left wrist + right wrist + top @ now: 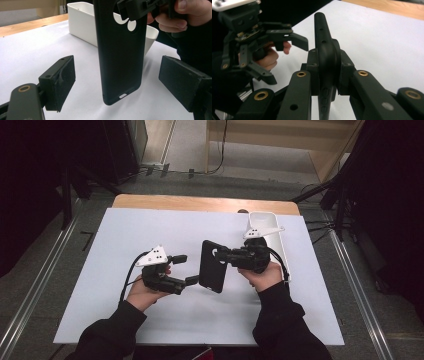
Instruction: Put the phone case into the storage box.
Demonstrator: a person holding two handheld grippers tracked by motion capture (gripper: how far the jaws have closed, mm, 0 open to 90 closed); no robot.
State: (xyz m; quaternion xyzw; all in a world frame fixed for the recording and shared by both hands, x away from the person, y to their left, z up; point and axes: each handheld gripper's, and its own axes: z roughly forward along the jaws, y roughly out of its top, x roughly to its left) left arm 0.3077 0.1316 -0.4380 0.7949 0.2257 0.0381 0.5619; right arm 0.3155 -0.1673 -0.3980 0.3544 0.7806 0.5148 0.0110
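Wooden table, white sheet, white bin

The phone case is plain matte black, as are both grippers' jaws. The bin is white, the table sheet is white, and the table edge is light wood.
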